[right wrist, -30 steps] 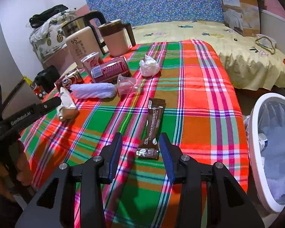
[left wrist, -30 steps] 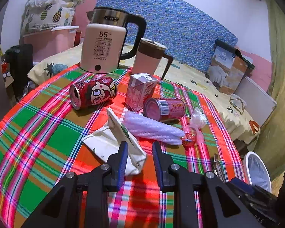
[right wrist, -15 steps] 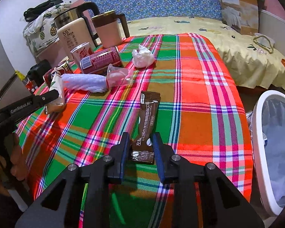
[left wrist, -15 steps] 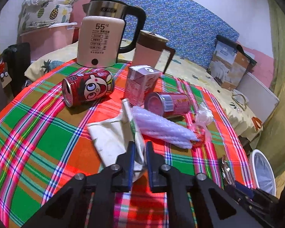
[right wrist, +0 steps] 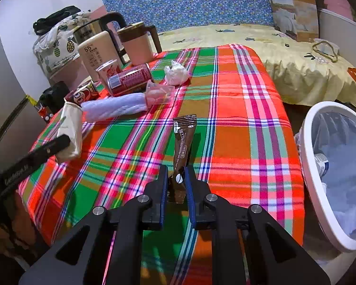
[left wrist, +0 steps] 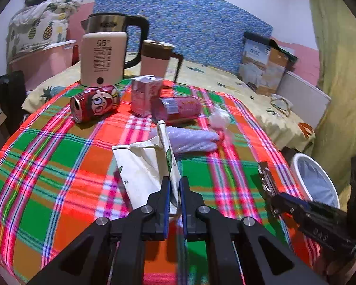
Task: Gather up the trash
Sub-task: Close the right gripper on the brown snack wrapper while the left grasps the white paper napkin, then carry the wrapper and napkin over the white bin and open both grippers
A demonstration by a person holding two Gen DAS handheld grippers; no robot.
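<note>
My left gripper (left wrist: 174, 180) is shut on the near edge of a flattened white carton (left wrist: 142, 166), which stands up on edge over the plaid tablecloth (left wrist: 47, 166). From the right wrist view the same carton (right wrist: 70, 130) sticks up from the left gripper's tip. My right gripper (right wrist: 176, 169) is closing its jaws, and the pads press the near end of a brown sachet (right wrist: 184, 137) lying on the cloth. A white bin (right wrist: 308, 166) with a liner stands just off the table's right edge.
Further back on the cloth lie a red can (left wrist: 95, 104), a pink carton (left wrist: 144, 95), a pink can (left wrist: 178, 109), a purple wrapper (left wrist: 192, 140), a clear cup (right wrist: 157, 92) and a crumpled tissue (right wrist: 176, 73). A kettle (left wrist: 102, 59) and a pink jug (left wrist: 155, 57) stand behind them.
Both grippers went from open to shut: the left closed on the white carton and tipped it up on edge, while the right closed on the end of the brown sachet.
</note>
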